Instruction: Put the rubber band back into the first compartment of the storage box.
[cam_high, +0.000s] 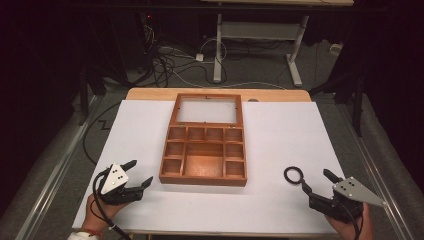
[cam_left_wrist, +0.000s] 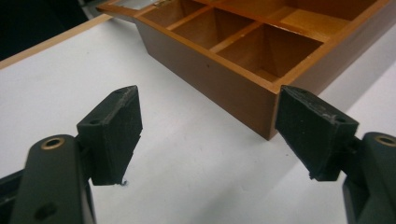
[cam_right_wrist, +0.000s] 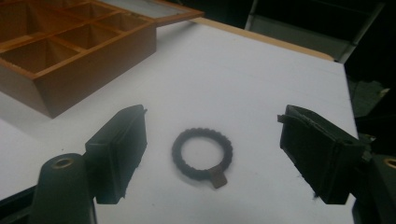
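A: Ring (cam_high: 293, 175), black, high view: on the white sheet right of the wooden box (cam_high: 204, 156); right gripper (cam_high: 316, 182) just beside it, left gripper (cam_high: 140, 172) by the box's left corner.

B: Left gripper view: jaws wide, empty, box corner ahead. Right gripper view: jaws wide, ring (cam_right_wrist: 202, 153) between, untouched.

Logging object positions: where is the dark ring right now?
The dark ring lies on the white sheet, right of the wooden box, just ahead of the open right gripper.
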